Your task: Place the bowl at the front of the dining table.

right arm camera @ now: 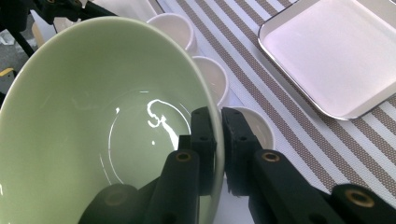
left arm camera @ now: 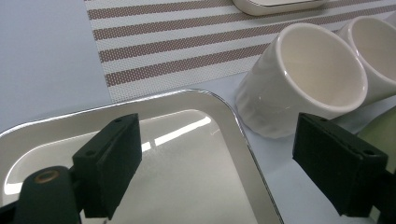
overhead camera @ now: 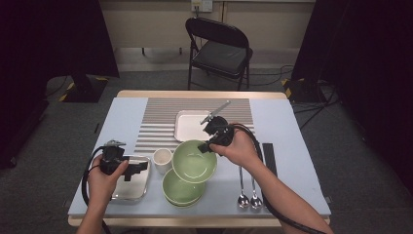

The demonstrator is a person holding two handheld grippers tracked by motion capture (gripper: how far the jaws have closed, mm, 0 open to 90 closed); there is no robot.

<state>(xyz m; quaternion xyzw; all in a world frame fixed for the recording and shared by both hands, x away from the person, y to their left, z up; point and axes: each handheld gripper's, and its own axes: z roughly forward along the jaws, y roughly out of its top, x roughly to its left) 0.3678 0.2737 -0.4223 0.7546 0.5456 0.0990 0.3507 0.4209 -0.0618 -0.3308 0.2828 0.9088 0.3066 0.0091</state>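
My right gripper (overhead camera: 205, 146) is shut on the rim of a pale green bowl (overhead camera: 194, 161), one jaw inside and one outside. In the right gripper view the pads (right arm camera: 204, 135) pinch the bowl's (right arm camera: 93, 116) rim, and the bowl tilts. It hangs over another green bowl (overhead camera: 181, 193) near the front edge. My left gripper (overhead camera: 138, 168) is open above a shiny metal tray (overhead camera: 130, 191) at the front left. In the left gripper view its jaws stand wide over the tray (left arm camera: 187, 163) with nothing between them.
A white cup (overhead camera: 162, 159) stands between tray and bowls; two cups (left arm camera: 303, 79) (left arm camera: 373, 51) show by the tray's corner. A white square plate (overhead camera: 191, 125) lies on the striped placemat (overhead camera: 156, 126). Two spoons (overhead camera: 243, 199) (overhead camera: 255, 200) and a black strip (overhead camera: 269, 157) lie right.
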